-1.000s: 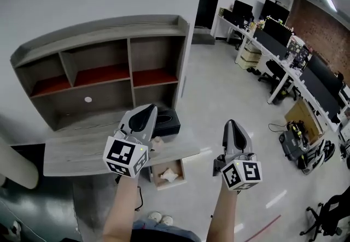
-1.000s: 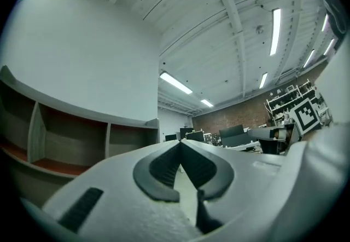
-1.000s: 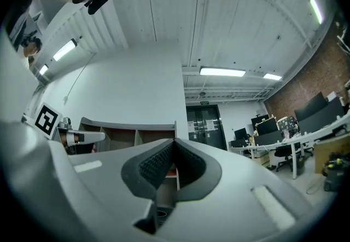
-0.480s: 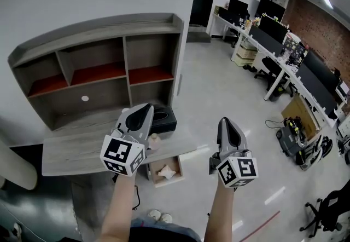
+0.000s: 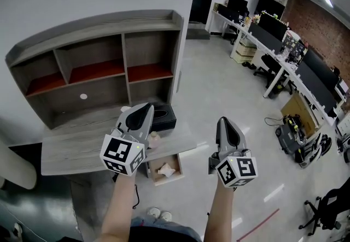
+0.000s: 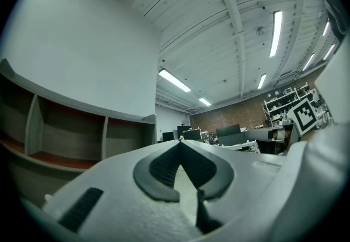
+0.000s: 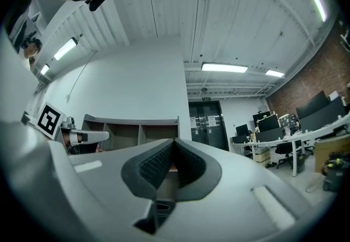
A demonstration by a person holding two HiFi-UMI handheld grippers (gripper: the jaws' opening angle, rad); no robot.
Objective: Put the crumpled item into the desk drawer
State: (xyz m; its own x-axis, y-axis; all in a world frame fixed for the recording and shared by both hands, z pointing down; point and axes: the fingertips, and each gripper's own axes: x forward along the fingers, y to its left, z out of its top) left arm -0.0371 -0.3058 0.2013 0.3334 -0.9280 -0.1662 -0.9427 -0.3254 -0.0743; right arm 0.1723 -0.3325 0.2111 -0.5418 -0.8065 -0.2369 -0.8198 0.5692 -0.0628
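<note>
Both the left gripper (image 5: 146, 109) and right gripper (image 5: 224, 122) are hovering, jaws together and empty, while the drawer (image 5: 151, 172) holding the crumpled item (image 5: 165, 170) is standing open at lower centre, inviting a knock.

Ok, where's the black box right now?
In the head view, the black box sits at the right end of the desk, below the shelf unit, just beyond the left tool's tip.

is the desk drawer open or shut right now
Open. In the head view the drawer juts out below the desk's front edge, and a pale crumpled item lies inside it.
</note>
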